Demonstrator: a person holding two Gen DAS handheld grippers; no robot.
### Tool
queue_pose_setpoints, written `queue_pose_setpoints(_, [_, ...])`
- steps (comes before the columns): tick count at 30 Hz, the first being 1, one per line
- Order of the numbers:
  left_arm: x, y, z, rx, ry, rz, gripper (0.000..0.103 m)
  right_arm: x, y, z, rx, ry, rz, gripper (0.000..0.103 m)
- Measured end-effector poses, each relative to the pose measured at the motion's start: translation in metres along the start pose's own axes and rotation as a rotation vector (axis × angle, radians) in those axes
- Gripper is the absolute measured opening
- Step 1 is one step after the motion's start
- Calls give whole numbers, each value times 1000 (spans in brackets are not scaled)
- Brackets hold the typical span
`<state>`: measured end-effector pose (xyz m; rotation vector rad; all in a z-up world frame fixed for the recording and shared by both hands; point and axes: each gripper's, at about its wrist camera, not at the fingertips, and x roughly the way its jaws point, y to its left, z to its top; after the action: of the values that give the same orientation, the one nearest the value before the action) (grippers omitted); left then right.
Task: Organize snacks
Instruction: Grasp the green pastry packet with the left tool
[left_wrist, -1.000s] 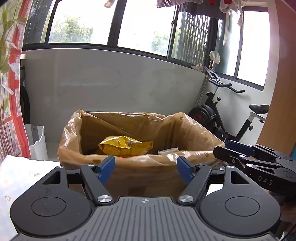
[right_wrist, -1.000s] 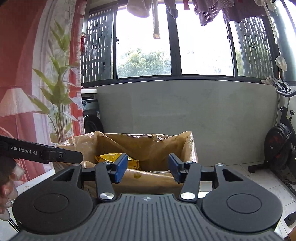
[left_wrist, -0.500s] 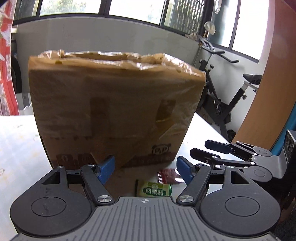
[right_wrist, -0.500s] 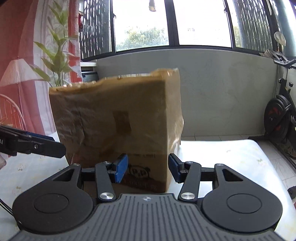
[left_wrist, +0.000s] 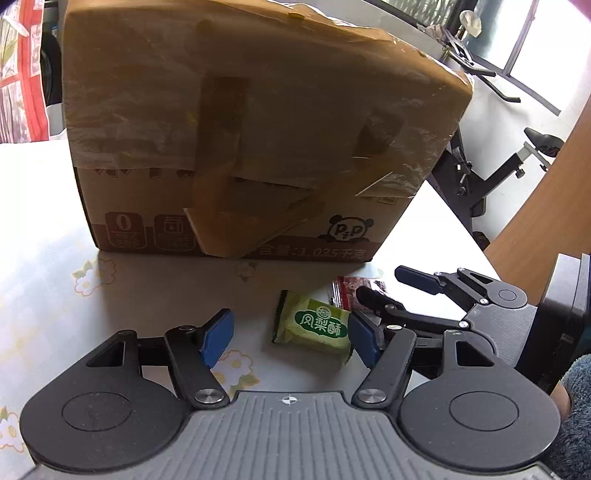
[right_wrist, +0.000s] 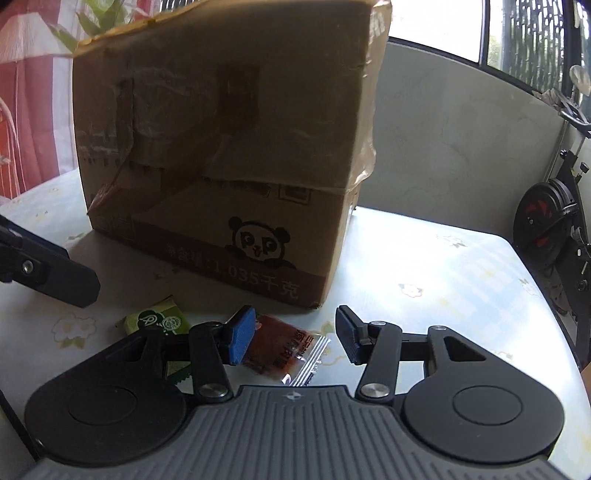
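Reaching for 2 wrapped snacks lying on the flowered tablecloth (left_wrist: 44, 229) just in front of the cardboard box (left_wrist: 258, 129), which is filling the upper half of both views. The left gripper (left_wrist: 290, 338) is closing, its jaws not yet touching the green packet (left_wrist: 314, 328) sitting between them at lower centre. The right gripper (right_wrist: 293, 338) is standing spread around the red sachet (right_wrist: 280, 347), not pressing it. Judged step: pick-up is beginning. Next, each claw is needing to pinch its snack, then lift toward the box.

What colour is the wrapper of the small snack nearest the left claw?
Green, with white lettering. The green snack wrapper shows best in the left wrist view.
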<state>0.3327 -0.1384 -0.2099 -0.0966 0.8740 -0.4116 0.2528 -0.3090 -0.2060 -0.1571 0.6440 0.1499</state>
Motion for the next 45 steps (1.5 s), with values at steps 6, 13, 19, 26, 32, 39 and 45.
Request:
queue_pose_setpoints(6, [10,15,2,-62,26,11,70,-17,26,-7,-114,-22,83,52])
queue_pose_setpoints(13, [25,13,1,-31,58,11,70,-31,31,-15,-176,-80,171,53])
queue_pose_setpoints(19, [43,-14,-3,129,68,36,70,-28,-10,-18,93,-79,13,56])
queue_pose_setpoints(26, [59,-26,-5,199,75,82,70,-33,-14,-20,104,-116,24,56])
queue_pose_setpoints(32, [61,-15,-12,202,65,118,42,-24,-4,-19,36,-78,27,57])
queue_pose_setpoints(39, [49,5,-22,137,38,110,42,-21,-3,-26,13,-64,39,57])
queue_pose_setpoints(45, [44,19,-23,65,21,125,42,-7,-4,-21,33,8,57,60])
